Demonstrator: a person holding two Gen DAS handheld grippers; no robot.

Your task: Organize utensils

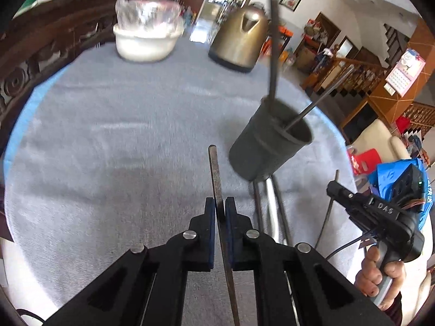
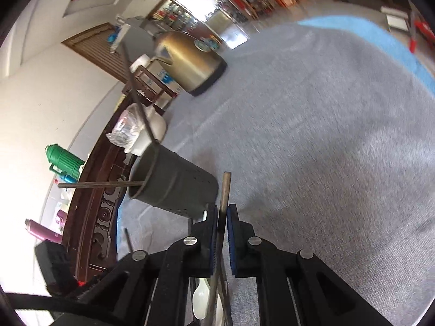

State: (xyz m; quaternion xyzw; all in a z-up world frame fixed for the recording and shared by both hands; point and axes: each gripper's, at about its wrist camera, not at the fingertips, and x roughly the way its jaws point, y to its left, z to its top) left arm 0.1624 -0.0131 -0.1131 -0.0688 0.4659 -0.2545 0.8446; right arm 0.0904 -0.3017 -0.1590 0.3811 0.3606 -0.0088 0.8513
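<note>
A dark grey utensil cup stands on the grey tablecloth, with two dark utensil handles sticking out of it. My left gripper is shut on a flat metal utensil handle, left of and just short of the cup. Several more metal utensils lie on the cloth in front of the cup. My right gripper is shut on a thin metal utensil handle, close beside the cup. The right gripper also shows in the left wrist view with a thin rod.
A brass-coloured kettle and a white bowl with clear plastic stand at the table's far side. A white plastic spoon lies under my right gripper. A carved dark wooden bench borders the table. A green flask stands beyond it.
</note>
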